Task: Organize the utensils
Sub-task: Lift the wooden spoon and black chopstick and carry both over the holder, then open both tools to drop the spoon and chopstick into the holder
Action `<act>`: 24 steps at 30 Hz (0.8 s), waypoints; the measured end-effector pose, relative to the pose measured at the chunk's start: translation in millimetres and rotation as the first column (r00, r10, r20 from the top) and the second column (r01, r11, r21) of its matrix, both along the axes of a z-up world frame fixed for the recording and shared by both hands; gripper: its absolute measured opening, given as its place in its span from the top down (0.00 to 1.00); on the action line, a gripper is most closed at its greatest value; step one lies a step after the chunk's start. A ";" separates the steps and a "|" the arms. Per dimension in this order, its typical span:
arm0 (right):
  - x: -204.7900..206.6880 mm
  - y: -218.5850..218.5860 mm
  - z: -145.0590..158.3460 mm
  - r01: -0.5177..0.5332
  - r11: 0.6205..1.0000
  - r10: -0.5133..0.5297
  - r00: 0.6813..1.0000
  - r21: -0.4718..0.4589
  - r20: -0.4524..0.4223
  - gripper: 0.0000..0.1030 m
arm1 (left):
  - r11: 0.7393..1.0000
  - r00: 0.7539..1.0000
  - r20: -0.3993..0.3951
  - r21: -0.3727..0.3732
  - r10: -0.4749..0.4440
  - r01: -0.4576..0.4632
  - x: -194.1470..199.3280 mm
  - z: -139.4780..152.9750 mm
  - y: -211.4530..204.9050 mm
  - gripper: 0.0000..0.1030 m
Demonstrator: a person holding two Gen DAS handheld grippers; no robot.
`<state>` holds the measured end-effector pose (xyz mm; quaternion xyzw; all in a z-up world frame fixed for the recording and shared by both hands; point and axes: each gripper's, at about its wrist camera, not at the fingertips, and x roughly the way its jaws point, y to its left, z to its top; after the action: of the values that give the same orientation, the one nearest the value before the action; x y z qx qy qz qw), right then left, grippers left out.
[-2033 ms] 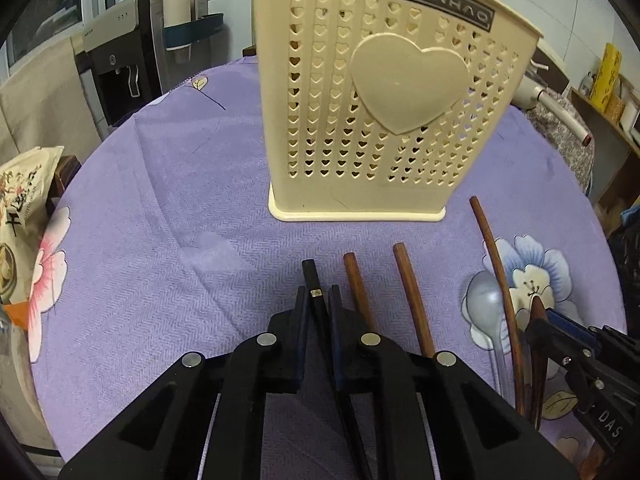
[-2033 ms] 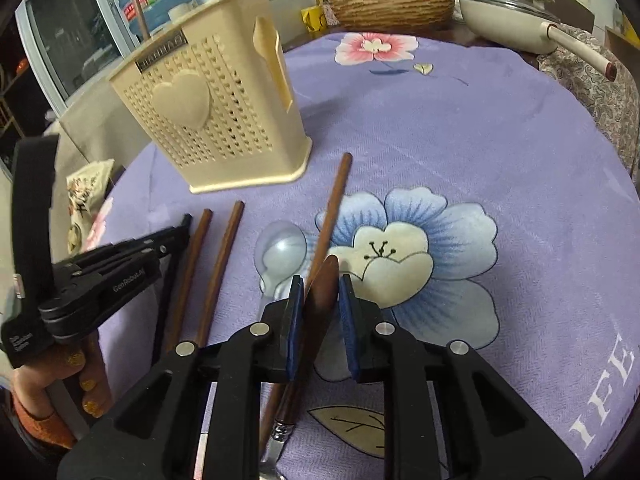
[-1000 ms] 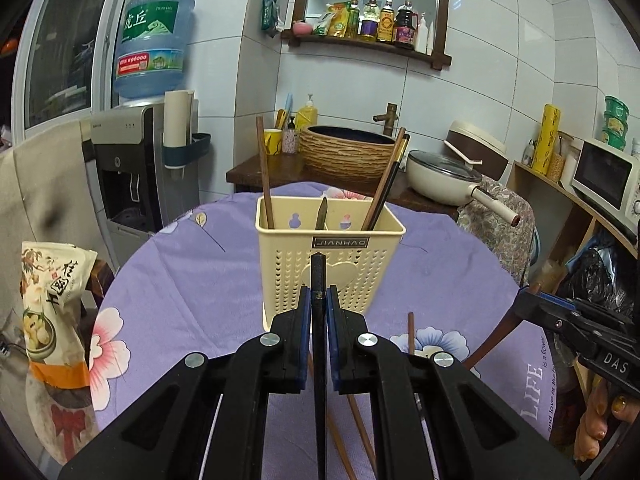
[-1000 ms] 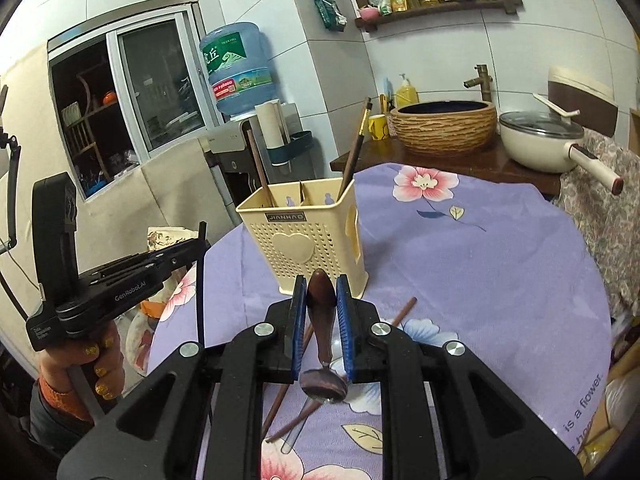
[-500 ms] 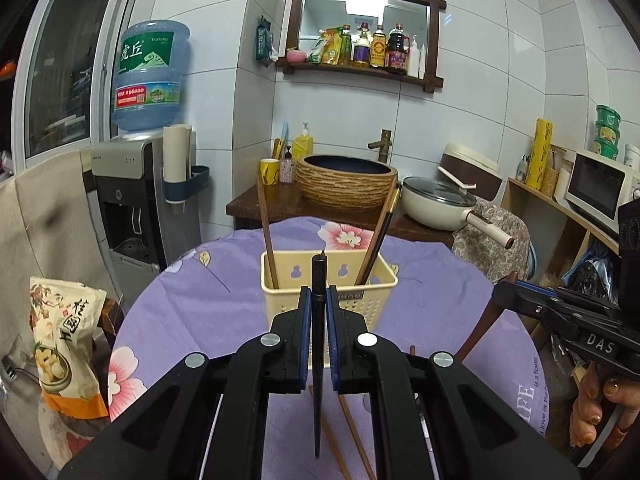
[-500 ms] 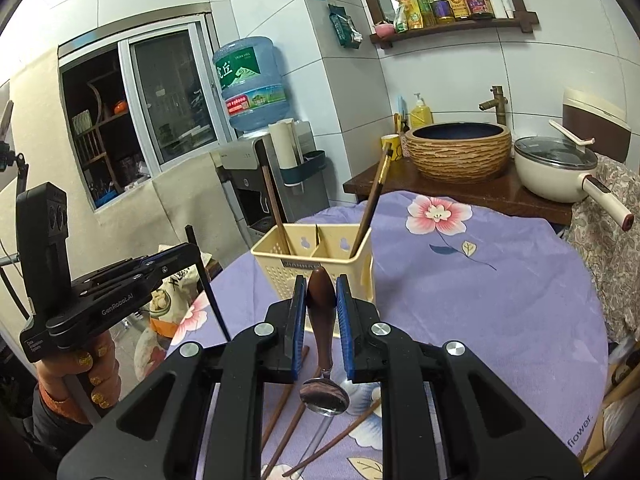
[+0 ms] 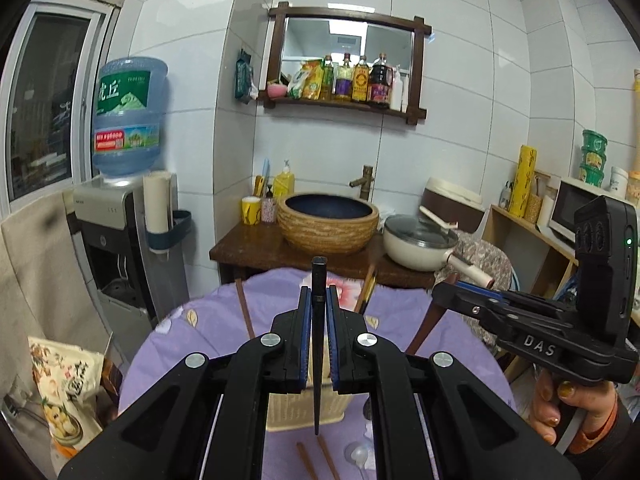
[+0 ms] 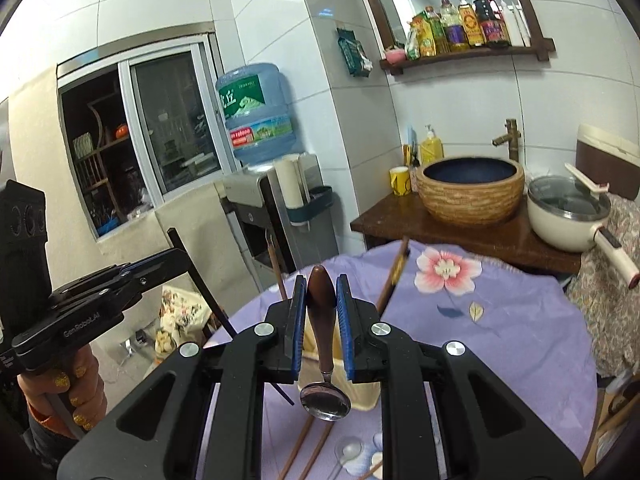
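Note:
My left gripper (image 7: 319,300) is shut on a black chopstick (image 7: 317,360), which hangs upright above the cream utensil holder (image 7: 288,408). My right gripper (image 8: 320,300) is shut on the brown wooden handle of a metal spoon (image 8: 325,402), bowl hanging down in front of the holder (image 8: 360,396). Several chopsticks (image 8: 394,276) stand in the holder. Two brown chopsticks (image 8: 304,448) and a clear spoon (image 8: 348,450) lie on the cloth before it. Each gripper shows in the other's view: the right gripper (image 7: 440,292) to the right, the left gripper (image 8: 180,258) to the left.
The round table wears a purple flowered cloth (image 8: 500,320). Behind it stand a wooden counter with a woven basin (image 8: 470,188) and a cream pan (image 8: 568,212). A water dispenser (image 7: 120,232) and a snack bag (image 7: 68,392) are at the left.
Both grippers have risen with their utensils, well above the table. The holder has dropped low in both views and is now mostly hidden behind the fingers.

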<state>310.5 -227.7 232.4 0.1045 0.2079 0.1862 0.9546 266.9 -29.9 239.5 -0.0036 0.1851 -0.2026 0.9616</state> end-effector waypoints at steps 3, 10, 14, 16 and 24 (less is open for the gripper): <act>10.2 4.2 20.6 0.013 1.000 -0.013 0.999 -0.002 0.032 0.85 | 1.000 0.999 0.035 -0.015 0.015 -0.015 5.3 26.2 -0.7 0.93; 37.4 19.7 37.4 0.074 0.996 -0.070 0.993 -0.043 0.099 0.85 | 0.994 0.988 0.111 -0.015 0.110 -0.109 27.4 52.5 -6.0 0.93; 51.4 32.3 13.0 0.092 0.993 -0.083 0.991 -0.078 0.103 0.85 | 0.990 0.988 0.066 -0.016 0.140 -0.139 49.9 25.1 -7.8 0.93; 60.4 36.8 -4.4 0.092 0.992 -0.085 0.993 -0.082 0.083 0.85 | 0.989 0.988 0.031 -0.014 0.150 -0.149 60.2 6.2 -7.0 0.93; 79.5 49.6 -68.1 0.089 0.989 -0.092 0.996 -0.114 -0.015 0.85 | 0.987 0.985 -0.069 0.024 0.158 -0.156 82.0 -62.5 -6.3 0.93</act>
<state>390.0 -178.0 164.4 0.0612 0.2229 0.1295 0.9643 348.9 -36.3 177.0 -0.0165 0.2200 -0.1242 0.9674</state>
